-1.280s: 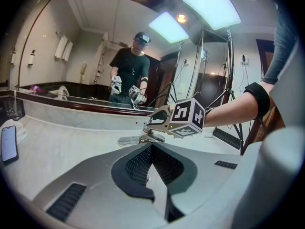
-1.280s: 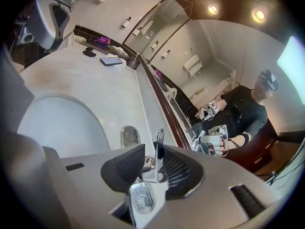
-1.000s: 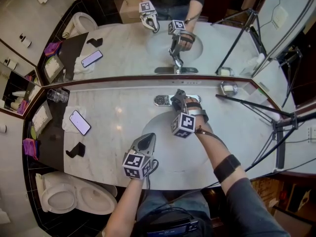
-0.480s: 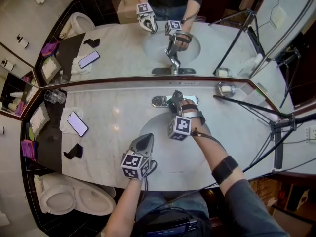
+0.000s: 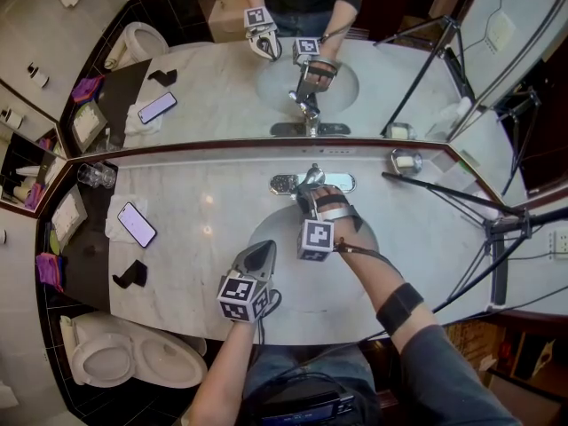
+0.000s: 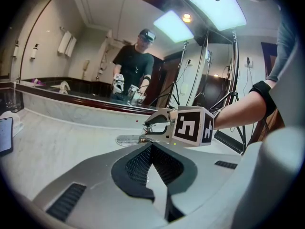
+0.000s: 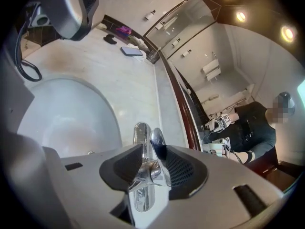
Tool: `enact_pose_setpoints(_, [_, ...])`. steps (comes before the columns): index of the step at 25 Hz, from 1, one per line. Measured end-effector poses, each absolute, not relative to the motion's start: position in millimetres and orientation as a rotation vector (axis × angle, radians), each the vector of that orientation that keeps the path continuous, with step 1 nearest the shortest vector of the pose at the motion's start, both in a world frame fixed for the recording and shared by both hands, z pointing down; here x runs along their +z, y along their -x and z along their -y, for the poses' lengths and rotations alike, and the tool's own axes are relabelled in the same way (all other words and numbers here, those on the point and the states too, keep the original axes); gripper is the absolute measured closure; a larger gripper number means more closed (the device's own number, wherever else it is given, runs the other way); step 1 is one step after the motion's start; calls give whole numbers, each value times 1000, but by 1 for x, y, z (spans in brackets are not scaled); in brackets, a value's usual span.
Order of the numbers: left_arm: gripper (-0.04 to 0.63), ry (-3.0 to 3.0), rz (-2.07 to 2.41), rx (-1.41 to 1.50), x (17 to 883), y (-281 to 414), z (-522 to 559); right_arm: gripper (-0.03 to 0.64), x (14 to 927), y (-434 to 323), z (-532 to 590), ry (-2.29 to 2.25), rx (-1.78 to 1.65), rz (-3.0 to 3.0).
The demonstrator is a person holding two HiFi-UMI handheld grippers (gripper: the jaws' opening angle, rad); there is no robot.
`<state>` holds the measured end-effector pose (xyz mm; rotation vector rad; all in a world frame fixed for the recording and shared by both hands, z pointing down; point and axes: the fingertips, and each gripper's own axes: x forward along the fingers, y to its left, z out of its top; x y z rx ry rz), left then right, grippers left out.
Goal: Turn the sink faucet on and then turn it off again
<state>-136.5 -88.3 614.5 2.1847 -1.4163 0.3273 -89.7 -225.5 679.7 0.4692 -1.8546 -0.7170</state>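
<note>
- Faucet [image 5: 310,181] is seen at the back rim of the sink [image 5: 351,278], close to the rear edge of the worktop [image 5: 204,207], just below the mirror [image 5: 222,87].
- Its chrome lever [image 7: 157,143] is straddled by the right gripper [image 5: 310,193], which is pointed down at it from the sink side.
- The right gripper's jaws are held partly apart and have just been opening; the lever is seen between the pads [image 7: 183,168], close beside them.
- The left gripper [image 5: 263,252] is held over the sink's front-left rim, near the worktop's front edge and apart from the faucet.
- Its jaws are pressed together, with nothing between them.
- A phone [image 5: 136,224] is laid on a white cloth [image 5: 115,227] near the worktop's left edge.
</note>
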Motion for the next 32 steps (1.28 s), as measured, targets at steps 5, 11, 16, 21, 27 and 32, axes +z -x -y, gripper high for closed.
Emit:
enact_pose_setpoints(5, [594,-2184,1422,323,612,139,92,462,681,89,225,-469,-718,1863])
enact_pose_setpoints(11, [594,-2175,1427,323,614,143,91,462,678,92,225,-464,-708,1858])
enact_pose_setpoints(16, [594,-2167,1425,339,608,141,83,462,677,89,221,-419,-655,1855])
enact_pose_setpoints(21, [594,-2177,1454,355,592,148,74,460,675,82,213,-468,-553,1879])
enact_pose_setpoints(27, [594,-2183,1499,338,571,155,68,459,650,59,196,-602,-426,1951])
enact_pose_setpoints(32, [594,-2206,1490,330,562,144,62,482,605,28,186,-732,-392,1991])
